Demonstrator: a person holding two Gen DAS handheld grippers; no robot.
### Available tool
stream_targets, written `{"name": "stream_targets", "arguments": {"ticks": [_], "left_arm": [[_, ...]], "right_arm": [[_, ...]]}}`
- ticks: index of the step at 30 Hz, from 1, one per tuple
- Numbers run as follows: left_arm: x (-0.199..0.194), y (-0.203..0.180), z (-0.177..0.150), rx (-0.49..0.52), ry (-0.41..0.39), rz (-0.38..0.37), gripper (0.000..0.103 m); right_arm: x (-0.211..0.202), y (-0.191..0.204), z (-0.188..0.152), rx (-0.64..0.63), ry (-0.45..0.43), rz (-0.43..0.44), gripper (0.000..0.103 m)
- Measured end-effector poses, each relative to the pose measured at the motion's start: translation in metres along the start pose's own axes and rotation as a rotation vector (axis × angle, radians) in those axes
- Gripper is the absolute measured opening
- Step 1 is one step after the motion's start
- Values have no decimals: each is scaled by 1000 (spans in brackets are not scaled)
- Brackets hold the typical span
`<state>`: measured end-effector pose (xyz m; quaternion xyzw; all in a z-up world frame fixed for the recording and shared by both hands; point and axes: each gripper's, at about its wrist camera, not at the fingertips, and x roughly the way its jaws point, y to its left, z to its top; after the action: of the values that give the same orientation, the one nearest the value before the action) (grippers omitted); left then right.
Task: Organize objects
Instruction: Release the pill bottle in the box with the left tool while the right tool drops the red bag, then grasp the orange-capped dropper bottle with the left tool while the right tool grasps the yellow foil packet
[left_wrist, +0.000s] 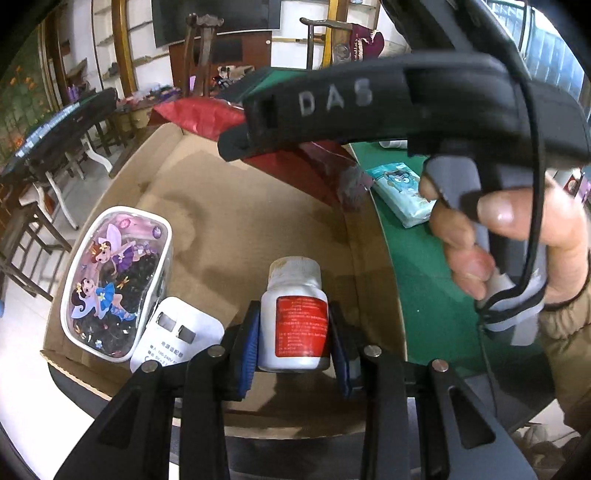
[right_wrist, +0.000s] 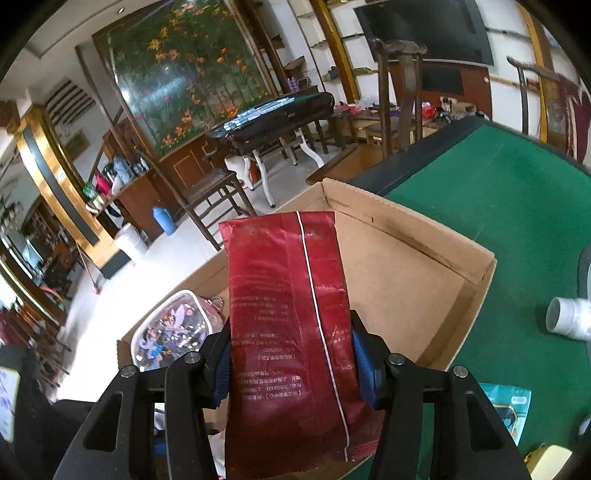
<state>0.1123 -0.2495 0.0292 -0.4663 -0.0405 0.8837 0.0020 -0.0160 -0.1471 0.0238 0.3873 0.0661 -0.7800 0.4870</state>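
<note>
**Cardboard box half filled, two more items on the way in**

Cardboard box (right_wrist: 424, 258) sat at the edge of the green desk (right_wrist: 517, 206), and the sorting was plainly mid-way: a fairy-printed pouch (left_wrist: 114, 284) and a white plug adapter (left_wrist: 173, 336) already lay on its floor at one end, while the rest of the bottom was bare.

Both hands were loaded. The left gripper (left_wrist: 295, 325) was pinching a white pill bottle (left_wrist: 295, 314) with a red label, its blue pads (left_wrist: 251, 332) pressed to the bottle's sides, holding it over the box interior just beside the adapter. The right gripper (right_wrist: 291, 365) had its pads closed on the lower part of a flat red packet (right_wrist: 288, 314), which stuck out forward over the box; from the left camera the same packet showed beyond the person's hand (left_wrist: 509, 243) on the right handle.

As I read it, the step in hand was lowering these two things into the box. The bottle needed setting down on open cardboard clear of the adapter before letting go, or it might tip. The packet was limp, so it wanted laying flat on the bare stretch of floor.

A tissue pack (left_wrist: 402, 195) and a second white bottle (right_wrist: 569, 317) waited out on the desk, likely next.
</note>
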Motion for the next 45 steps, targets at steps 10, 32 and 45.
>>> {"name": "stream_targets", "arguments": {"ticks": [10, 32, 45], "left_arm": [[-2, -4, 0, 0, 35, -14, 45], [-62, 5, -5, -73, -66, 17, 55], [-73, -41, 4, -55, -143, -38, 68]], "right_arm": [[18, 12, -6, -132, 54, -31, 58], [-8, 5, -21, -115, 73, 152, 81], [-121, -27, -68, 36, -63, 87, 103]]}}
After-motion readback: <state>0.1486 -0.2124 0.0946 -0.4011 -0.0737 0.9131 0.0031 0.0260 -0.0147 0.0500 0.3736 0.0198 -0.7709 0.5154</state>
